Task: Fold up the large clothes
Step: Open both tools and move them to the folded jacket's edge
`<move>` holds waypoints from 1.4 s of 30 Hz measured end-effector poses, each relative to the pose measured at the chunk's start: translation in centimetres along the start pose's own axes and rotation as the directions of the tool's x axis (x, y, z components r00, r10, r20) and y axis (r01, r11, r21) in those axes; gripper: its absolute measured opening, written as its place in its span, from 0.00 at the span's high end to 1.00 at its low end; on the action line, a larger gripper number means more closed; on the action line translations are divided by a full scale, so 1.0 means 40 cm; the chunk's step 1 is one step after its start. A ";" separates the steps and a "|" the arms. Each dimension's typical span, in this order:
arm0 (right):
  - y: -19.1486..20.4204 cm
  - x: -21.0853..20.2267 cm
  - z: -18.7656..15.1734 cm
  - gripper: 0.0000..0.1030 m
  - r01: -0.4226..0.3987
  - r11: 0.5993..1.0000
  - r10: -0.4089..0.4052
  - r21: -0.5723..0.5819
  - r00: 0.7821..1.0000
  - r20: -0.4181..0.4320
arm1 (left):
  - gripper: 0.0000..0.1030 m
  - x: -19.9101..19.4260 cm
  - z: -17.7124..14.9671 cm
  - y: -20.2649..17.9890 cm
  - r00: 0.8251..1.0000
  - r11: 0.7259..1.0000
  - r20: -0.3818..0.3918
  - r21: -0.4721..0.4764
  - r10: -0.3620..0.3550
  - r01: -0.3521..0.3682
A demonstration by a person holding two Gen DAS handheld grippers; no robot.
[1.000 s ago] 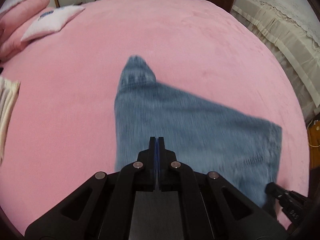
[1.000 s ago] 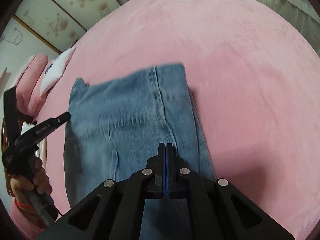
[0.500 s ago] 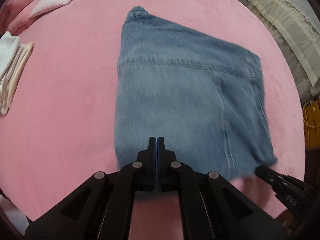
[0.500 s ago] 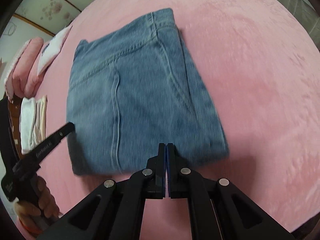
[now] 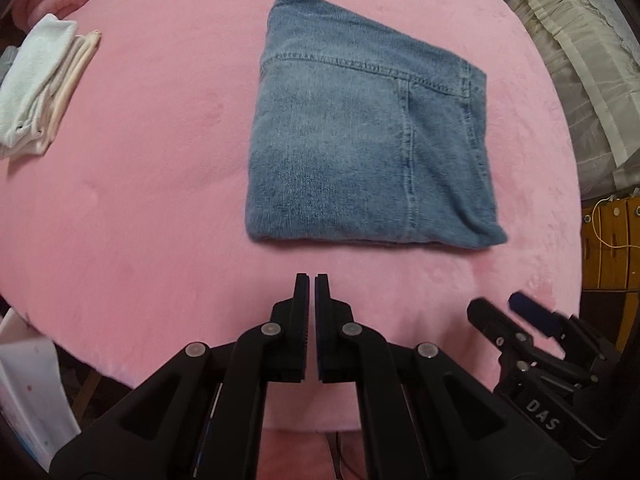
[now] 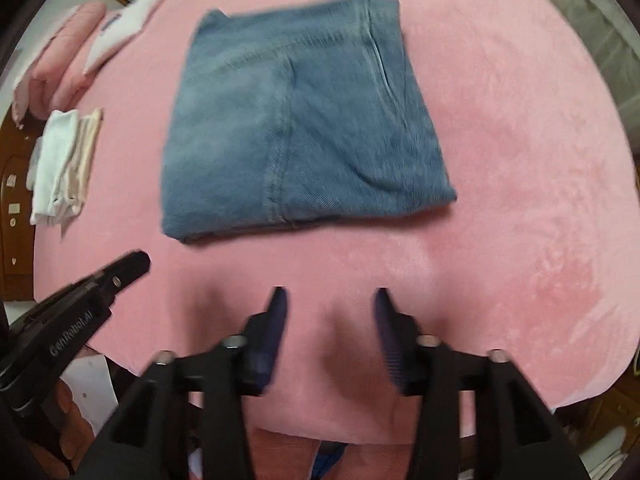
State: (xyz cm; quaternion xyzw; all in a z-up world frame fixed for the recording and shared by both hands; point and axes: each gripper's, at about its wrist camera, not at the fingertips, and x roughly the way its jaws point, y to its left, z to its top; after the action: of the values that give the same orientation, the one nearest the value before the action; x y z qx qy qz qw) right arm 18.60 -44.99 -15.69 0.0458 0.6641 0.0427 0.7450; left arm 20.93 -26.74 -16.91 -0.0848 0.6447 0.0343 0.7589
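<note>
A pair of blue jeans (image 5: 360,148) lies folded into a flat square on the pink bedspread (image 5: 160,160); it also shows in the right wrist view (image 6: 296,120). My left gripper (image 5: 311,280) is above the bed's near edge, short of the jeans, its jaws a narrow slit apart and empty. My right gripper (image 6: 328,294) is open and empty, also short of the jeans' near edge. The right gripper shows at the lower right of the left wrist view (image 5: 520,312). The left gripper shows at the lower left of the right wrist view (image 6: 120,268).
A stack of folded white and cream cloths (image 5: 40,84) lies at the bed's left side, also in the right wrist view (image 6: 64,164). Pink and white pillows (image 6: 80,44) are at the far left. A cream-covered bed (image 5: 580,60) stands to the right.
Both grippers have pulled back off the jeans toward the bed's near edge. The right gripper has opened wide; the left has parted slightly. The jeans stay folded flat.
</note>
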 end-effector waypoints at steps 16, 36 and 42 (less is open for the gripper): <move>0.033 -0.297 0.100 0.13 -0.031 0.997 0.039 -0.068 0.992 0.120 | 0.19 -0.254 0.030 0.002 0.995 0.998 0.086 -0.010 0.059 -0.059; -0.091 -0.093 0.168 0.03 -0.080 0.997 0.081 -0.005 0.996 0.049 | 0.18 0.013 0.119 0.016 0.996 0.996 -0.022 -0.007 0.088 -0.089; -0.225 0.087 0.231 0.03 -0.224 0.969 0.230 0.105 0.972 -0.052 | 0.18 0.144 0.164 0.055 0.993 0.998 -0.105 -0.010 -0.056 0.055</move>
State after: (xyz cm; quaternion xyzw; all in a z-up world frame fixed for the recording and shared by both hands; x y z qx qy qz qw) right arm 28.20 -53.60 -19.18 0.1564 0.6793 0.0964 0.7105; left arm 27.92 -23.76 -21.76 -0.1071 0.6809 0.0109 0.7244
